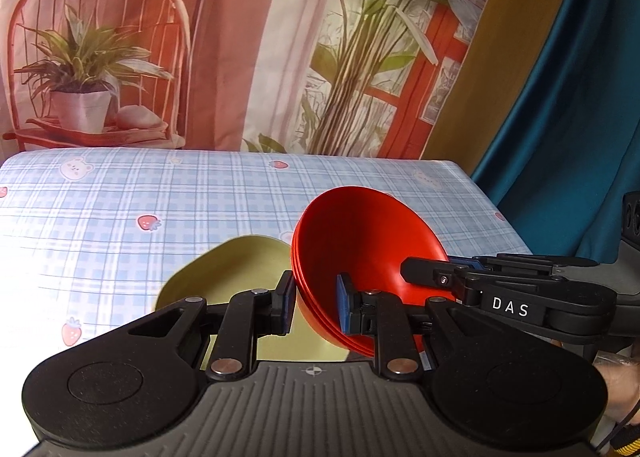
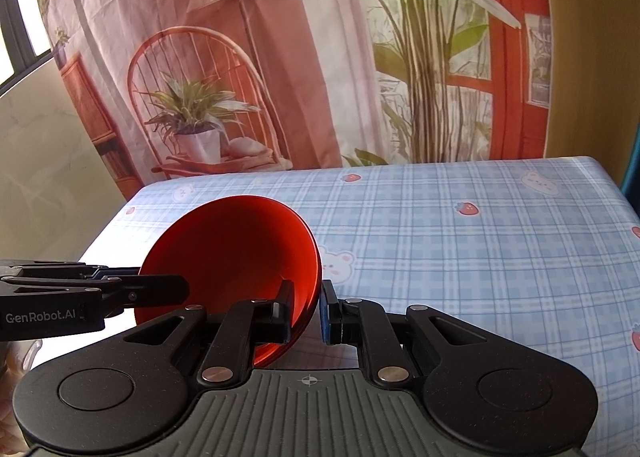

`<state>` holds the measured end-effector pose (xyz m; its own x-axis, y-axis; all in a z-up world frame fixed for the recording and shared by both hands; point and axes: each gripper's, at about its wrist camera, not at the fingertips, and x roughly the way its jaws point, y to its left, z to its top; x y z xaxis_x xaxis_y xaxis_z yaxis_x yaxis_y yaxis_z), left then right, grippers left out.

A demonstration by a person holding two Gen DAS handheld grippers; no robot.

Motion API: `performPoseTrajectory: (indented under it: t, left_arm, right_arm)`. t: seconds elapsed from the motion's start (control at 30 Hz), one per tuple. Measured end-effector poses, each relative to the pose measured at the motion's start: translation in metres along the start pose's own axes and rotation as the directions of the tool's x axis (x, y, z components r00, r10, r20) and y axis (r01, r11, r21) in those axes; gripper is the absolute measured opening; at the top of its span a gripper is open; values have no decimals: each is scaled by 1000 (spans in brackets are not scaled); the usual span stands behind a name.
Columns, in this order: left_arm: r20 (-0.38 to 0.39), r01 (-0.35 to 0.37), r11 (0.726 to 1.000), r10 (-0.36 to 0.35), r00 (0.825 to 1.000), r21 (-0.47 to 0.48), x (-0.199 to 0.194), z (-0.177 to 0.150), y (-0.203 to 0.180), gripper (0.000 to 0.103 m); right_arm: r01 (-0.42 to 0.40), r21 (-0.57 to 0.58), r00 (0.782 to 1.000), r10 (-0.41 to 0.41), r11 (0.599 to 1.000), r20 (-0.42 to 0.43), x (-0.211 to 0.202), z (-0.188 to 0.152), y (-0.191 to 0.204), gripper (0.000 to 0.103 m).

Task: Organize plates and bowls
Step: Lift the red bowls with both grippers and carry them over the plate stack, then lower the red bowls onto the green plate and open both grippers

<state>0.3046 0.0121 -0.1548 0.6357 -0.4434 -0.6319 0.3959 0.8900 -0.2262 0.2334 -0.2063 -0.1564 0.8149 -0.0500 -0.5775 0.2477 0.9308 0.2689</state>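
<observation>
The left gripper (image 1: 316, 303) is clamped on the near rim of a red bowl (image 1: 368, 253), one pad inside the wall and one outside; ridges along that rim suggest several bowls nested together. The right gripper (image 2: 306, 311) pinches the same red bowl (image 2: 236, 249) at its opposite rim, jaws closed on the wall. The bowl is tilted steeply and held up off the table (image 1: 100, 225) between the two tools. Just left of the bowl and below it, a pale green plate (image 1: 244, 277) lies flat on the blue checked tablecloth. Beyond the bowl, past the table's far edge, hangs a printed backdrop (image 1: 240, 37) showing plants and a chair.
</observation>
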Motion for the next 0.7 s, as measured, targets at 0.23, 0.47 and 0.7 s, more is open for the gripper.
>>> performPoseTrajectory:
  t: [0.23, 0.47, 0.7]
  left_arm:
    - [-7, -44, 998, 44, 999, -43, -3, -2, 31, 23]
    - [-52, -64, 995, 60, 997, -76, 7, -16, 53, 23]
    - [-96, -71, 995, 64, 993, -75, 18, -32, 60, 23]
  right_arm:
    - [-27, -37, 999, 26, 999, -32, 28, 2, 31, 13]
    - [-40, -57, 996, 35, 998, -76, 49, -6, 46, 13]
    - [-29, -66, 994, 22, 997, -110, 60, -17, 49, 13]
